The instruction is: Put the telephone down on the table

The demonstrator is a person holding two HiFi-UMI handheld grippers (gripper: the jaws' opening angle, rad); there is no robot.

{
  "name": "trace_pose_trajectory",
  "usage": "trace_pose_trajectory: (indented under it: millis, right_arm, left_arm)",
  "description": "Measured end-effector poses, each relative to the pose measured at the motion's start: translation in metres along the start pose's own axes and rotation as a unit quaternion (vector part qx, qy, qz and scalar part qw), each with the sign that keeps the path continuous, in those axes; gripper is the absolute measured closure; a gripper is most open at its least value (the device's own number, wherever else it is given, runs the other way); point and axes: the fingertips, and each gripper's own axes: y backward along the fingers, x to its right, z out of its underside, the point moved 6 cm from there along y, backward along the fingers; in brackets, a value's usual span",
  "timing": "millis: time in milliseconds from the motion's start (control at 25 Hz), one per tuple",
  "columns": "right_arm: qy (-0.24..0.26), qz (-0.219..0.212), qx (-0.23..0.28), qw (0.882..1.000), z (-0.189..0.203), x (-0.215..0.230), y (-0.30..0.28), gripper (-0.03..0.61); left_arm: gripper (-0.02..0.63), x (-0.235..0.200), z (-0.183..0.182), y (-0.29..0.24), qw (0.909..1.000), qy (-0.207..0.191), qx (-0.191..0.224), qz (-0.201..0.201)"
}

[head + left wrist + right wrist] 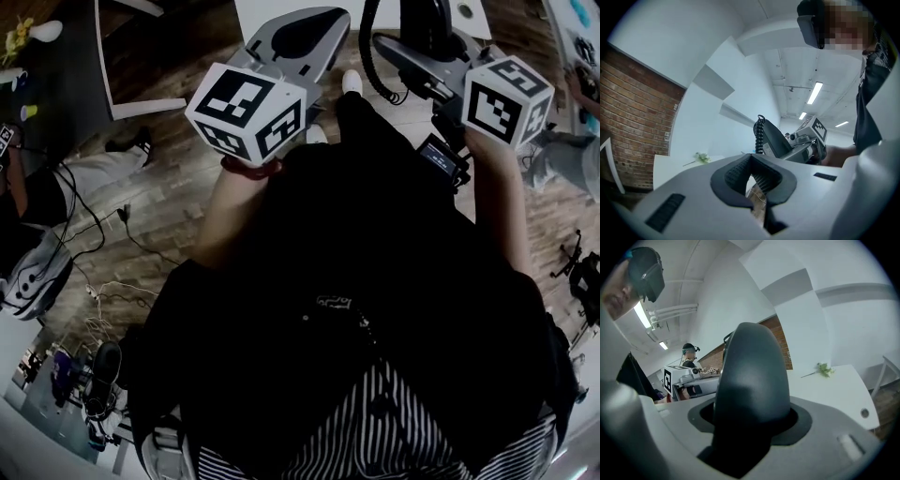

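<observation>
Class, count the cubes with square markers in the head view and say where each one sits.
2. One cube sits upper left of centre; the other cube sits at upper right. None seems hidden.

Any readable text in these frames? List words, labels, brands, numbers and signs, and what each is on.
No text can be read in any view.
Left marker cube and right marker cube: black-and-white square patterns only, no letters or digits.
Small screen beside the right marker cube: too blurred to read.
Pale patch, maybe a label, on the telephone: too small to read.
</observation>
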Motion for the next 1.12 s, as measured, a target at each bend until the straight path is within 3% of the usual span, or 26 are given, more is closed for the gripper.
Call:
trace_pose_trajectory:
  millis: [200, 360, 560, 720, 1000, 1120]
  right_arm:
    - [0.004, -0.026, -0.001, 1.0, -0.004, -0.009, 0.002, 0.301]
    - [0.002, -0.05, -0.005, 0.999, 0.012, -0.012, -0.021, 0.301]
    - [0.002, -0.053, 0.0, 0.999, 0.029, -0.009, -0.046, 0.301]
    - [-0.001, -0.047, 0.009, 0.999, 0.026, -0.006, -0.031, 0.301]
    - [0.01, -0.075, -0.023, 0.997, 0.031, -0.058, -0.065, 0.301]
    - [0.006, -0.085, -0.02, 0.996, 0.039, -0.055, -0.065, 0.301]
  left_arm:
    - [0.606, 0.013, -0.008, 0.013, 0.9998, -0.003, 0.0, -0.02]
    - [0.606, 0.002, 0.009, 0.03, 0.9992, 0.005, -0.002, -0.041]
    - [0.606, -0.017, 0.029, 0.038, 0.9993, -0.01, 0.004, -0.036]
    - [0.606, -0.005, 0.022, 0.032, 0.9995, -0.011, 0.0, -0.028]
    - [0.606, -0.014, 0.025, 0.099, 0.9979, 0.003, -0.003, -0.064]
    - [0.606, -0.009, 0.03, 0.099, 0.9973, 0.001, -0.005, -0.074]
